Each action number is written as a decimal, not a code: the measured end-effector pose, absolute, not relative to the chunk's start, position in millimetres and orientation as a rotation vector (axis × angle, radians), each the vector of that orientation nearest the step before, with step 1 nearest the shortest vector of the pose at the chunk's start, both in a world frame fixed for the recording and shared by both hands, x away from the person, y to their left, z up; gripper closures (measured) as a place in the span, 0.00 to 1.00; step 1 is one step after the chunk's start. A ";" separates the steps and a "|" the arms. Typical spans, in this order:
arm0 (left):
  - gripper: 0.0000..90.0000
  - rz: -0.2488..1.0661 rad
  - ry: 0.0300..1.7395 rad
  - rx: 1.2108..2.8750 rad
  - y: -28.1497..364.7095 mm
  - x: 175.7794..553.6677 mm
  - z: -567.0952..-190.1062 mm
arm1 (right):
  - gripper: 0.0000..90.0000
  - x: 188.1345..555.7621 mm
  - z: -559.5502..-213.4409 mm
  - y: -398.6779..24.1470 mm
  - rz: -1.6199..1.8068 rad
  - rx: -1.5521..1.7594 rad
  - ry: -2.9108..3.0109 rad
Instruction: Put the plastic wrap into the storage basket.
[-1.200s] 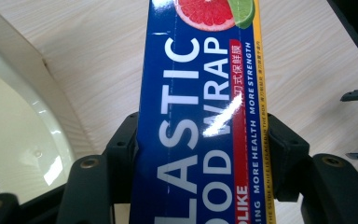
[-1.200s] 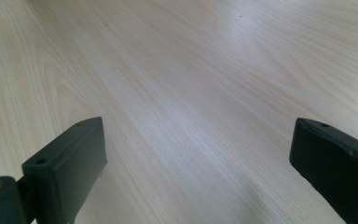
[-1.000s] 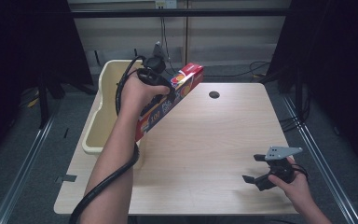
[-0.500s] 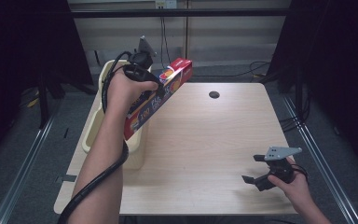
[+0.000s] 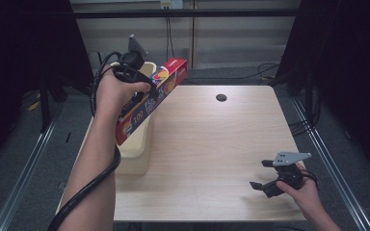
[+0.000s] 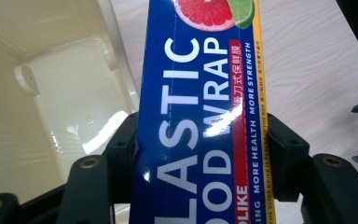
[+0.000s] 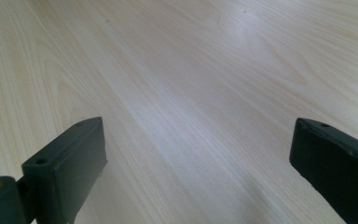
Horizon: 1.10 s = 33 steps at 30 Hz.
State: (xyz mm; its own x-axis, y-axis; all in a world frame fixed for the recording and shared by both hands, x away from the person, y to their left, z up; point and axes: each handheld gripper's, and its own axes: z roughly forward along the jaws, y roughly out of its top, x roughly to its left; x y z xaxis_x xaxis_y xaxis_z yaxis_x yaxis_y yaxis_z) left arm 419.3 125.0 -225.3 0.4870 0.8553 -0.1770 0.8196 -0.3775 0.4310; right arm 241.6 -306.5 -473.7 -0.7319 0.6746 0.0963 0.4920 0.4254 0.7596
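A long blue and red box of plastic food wrap [image 5: 150,97] hangs tilted in the air, its lower end over a cream plastic bin [image 5: 134,161] at the table's left edge. My left gripper [image 5: 142,89] is shut on the box around its middle. In the left gripper view both black jaws press the box [image 6: 200,107] from the sides, with the bin's inside [image 6: 51,93] behind it to the left. My right gripper [image 5: 260,174] rests near the table's front right corner, open, with only bare wood between its jaws [image 7: 196,154].
The light wooden table [image 5: 212,144] has a small dark round hole [image 5: 221,97] near its far edge. Dark curtains hang to both sides, and cables lie on the floor beyond the table.
My left hand has carried the wrap box to the left and a little upward, from above the table's edge to above the bin. The right gripper has stayed put.
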 end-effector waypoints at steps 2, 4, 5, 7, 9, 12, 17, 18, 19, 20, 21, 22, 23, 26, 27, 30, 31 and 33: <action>0.46 0.105 1.392 2.263 128.8 417.8 -223.2 | 0.04 241.5 -473.8 -306.3 1.194 1.027 2.456; 0.46 0.123 1.388 2.255 133.0 416.5 -220.7 | 0.04 241.3 -474.0 -305.3 1.188 1.033 2.454; 0.46 0.119 1.406 2.242 134.8 415.8 -219.8 | 0.04 241.5 -474.4 -304.9 1.193 1.029 2.456; 0.46 0.126 1.410 2.243 138.0 415.0 -218.5 | 0.04 241.4 -474.3 -304.3 1.189 1.030 2.457; 0.46 0.126 1.430 2.234 141.7 413.8 -218.1 | 0.04 241.2 -473.8 -304.1 1.188 1.025 2.457; 0.46 0.144 1.456 2.224 147.4 412.2 -216.1 | 0.04 240.9 -473.9 -303.9 1.190 1.023 2.455; 0.46 0.160 1.483 2.202 159.0 409.3 -212.5 | 0.04 240.8 -473.7 -303.5 1.187 1.024 2.457; 0.46 0.168 1.496 2.198 160.8 408.5 -212.0 | 0.04 241.0 -474.0 -303.5 1.185 1.023 2.458; 0.46 0.167 1.499 2.198 163.0 408.1 -211.9 | 0.04 240.9 -474.0 -303.3 1.182 1.024 2.457; 0.46 0.163 1.514 2.191 164.8 407.6 -212.0 | 0.04 241.0 -473.9 -303.2 1.182 1.023 2.457; 0.46 0.168 1.524 2.181 166.4 407.2 -212.4 | 0.04 240.9 -473.8 -303.0 1.186 1.022 2.459; 0.46 0.172 1.531 2.176 168.2 406.8 -212.7 | 0.04 240.9 -473.6 -302.8 1.182 1.021 2.459; 0.46 0.179 1.539 2.168 169.5 406.3 -213.3 | 0.04 240.9 -473.4 -302.7 1.181 1.020 2.457; 0.46 0.170 1.557 2.158 174.7 405.6 -214.8 | 0.04 241.0 -473.1 -301.9 1.184 1.018 2.460; 0.46 0.172 1.567 2.155 175.9 405.3 -215.2 | 0.04 241.1 -473.0 -301.8 1.184 1.016 2.463; 0.46 0.174 1.588 2.136 181.0 404.6 -216.4 | 0.04 241.5 -473.2 -301.4 1.183 1.013 2.465; 0.46 0.180 1.595 2.132 182.4 404.2 -216.6 | 0.04 241.5 -473.2 -301.1 1.186 1.013 2.465; 0.46 0.189 1.609 2.123 185.4 403.2 -217.4 | 0.04 241.6 -473.5 -300.7 1.186 1.016 2.464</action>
